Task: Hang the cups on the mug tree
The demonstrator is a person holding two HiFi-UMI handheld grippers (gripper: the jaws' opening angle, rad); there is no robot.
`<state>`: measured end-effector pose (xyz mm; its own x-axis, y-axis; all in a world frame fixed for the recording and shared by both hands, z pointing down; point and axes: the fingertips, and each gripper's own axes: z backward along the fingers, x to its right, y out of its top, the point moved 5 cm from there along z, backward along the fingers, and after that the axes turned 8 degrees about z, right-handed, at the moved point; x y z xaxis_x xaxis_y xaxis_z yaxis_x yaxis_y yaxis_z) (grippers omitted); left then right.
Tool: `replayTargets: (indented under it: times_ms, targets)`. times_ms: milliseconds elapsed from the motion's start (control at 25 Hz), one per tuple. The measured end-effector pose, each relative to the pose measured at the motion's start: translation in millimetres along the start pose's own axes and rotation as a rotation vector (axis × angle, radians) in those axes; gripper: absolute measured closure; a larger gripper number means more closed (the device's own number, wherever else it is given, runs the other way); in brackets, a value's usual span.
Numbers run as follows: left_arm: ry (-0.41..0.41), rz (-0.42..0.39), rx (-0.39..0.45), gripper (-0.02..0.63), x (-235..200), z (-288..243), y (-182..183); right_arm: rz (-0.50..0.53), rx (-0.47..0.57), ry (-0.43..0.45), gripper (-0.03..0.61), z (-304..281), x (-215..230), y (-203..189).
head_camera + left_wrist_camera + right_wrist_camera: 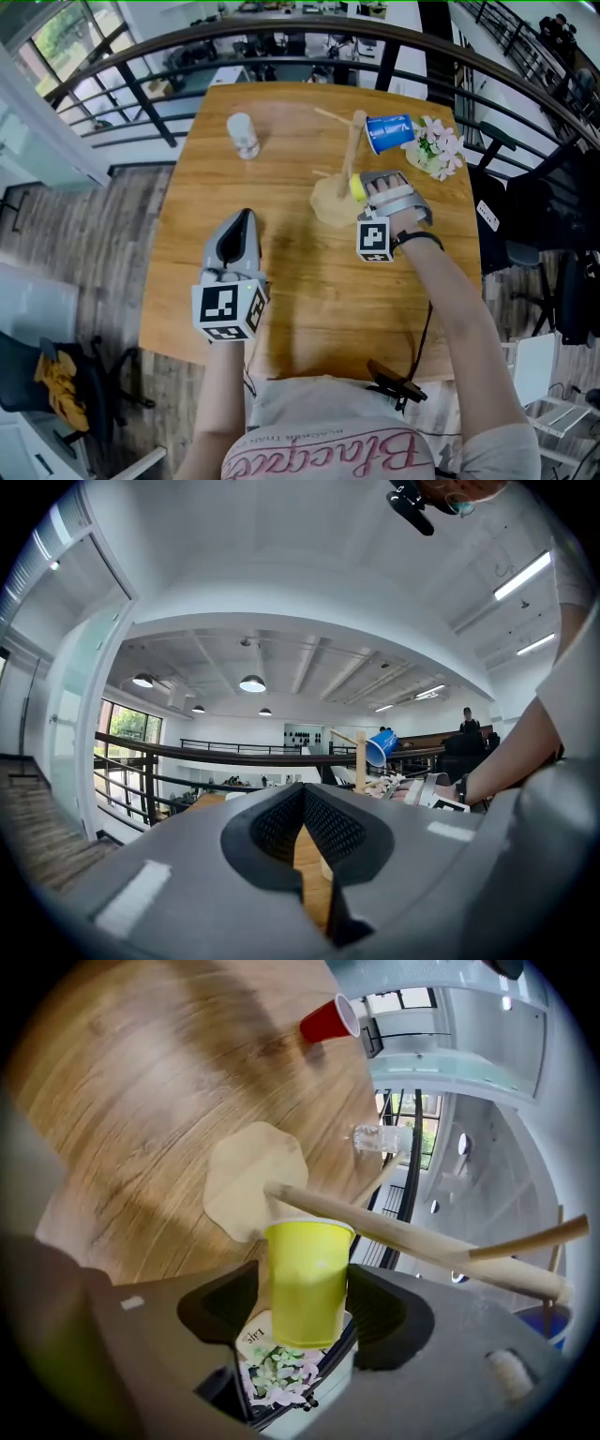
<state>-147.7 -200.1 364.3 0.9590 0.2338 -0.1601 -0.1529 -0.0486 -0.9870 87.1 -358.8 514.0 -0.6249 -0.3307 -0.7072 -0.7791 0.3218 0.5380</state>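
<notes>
From your head camera most of the grip was hidden. Your right hand [394, 199] and the gripper body covered the jaws, and only a sliver of the yellow cup [305, 1283] showed beside the pole of the mug tree [352, 150]. Your hand also covered part of the tree's flat base. The red cup [328, 1021] showed only in the right gripper view, lying on its side far across the table [309, 291]. I could not find it from above. In that same view the blue cup [388, 132] was cut down to a scrap at the lower right edge, and the print on the flower pot [437, 147] behind the jaws was too cropped to read. In the left gripper view the gripper's own body hid the base of the tree, so only the top of the pole and the blue cup on its peg showed.

Your right gripper [302, 1299] stood partly open, with its pads closed on the sides of the yellow cup. It held the cup off the table with the rim toward the lower part of the pole. I could not tell whether the rim touched the wood.

Your left gripper [302, 808] had its jaws pressed together with nothing between them. It pointed level over the table, well apart from the tree.

The blue cup hung tilted on an upper peg. The clear cup [243, 135] stood upright by itself near the far left of the table.
</notes>
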Motion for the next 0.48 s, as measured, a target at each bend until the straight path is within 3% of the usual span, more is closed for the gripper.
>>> replayTargets:
  times_ms: [480]
  targets:
    - [0.007, -0.015, 0.017, 0.601, -7, 21, 16, -0.081, 0.014, 0.063, 0.27, 10, 0, 4]
